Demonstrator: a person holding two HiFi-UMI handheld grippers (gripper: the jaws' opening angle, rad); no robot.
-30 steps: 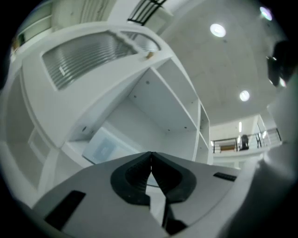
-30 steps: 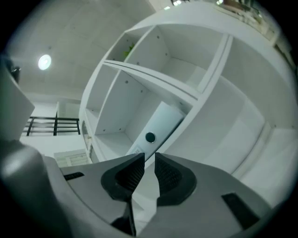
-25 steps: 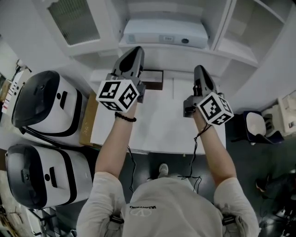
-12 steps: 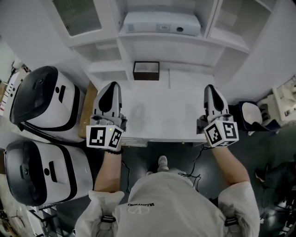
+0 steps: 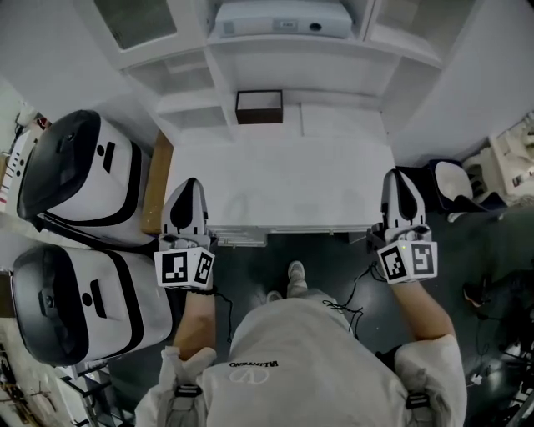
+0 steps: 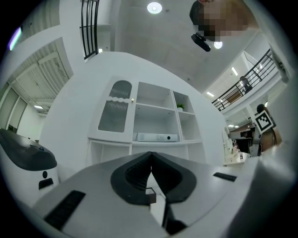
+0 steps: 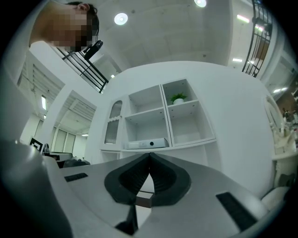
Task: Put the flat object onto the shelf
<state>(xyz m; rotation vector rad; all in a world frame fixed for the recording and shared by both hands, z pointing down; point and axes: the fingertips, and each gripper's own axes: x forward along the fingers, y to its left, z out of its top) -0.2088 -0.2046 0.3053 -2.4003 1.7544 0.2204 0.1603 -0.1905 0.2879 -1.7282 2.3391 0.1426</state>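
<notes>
The flat object (image 5: 282, 17) lies on the shelf (image 5: 392, 43) (placing looks done). The left tongs (image 5: 189, 185) and right tongs (image 5: 399, 176), both closed and empty, hang well back from the shelf; nothing further seems needed.

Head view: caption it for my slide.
Shut and empty, the left gripper and right gripper hover at the table's near corners; flat white device lies on the shelf.

The left gripper (image 6: 151, 157) faces a white shelf unit (image 6: 133, 121), its jaws together with nothing between them. A flat white device (image 6: 156, 137) lies on the unit's lower middle shelf, and a small plant (image 6: 180, 107) stands in its upper right compartment.
</notes>
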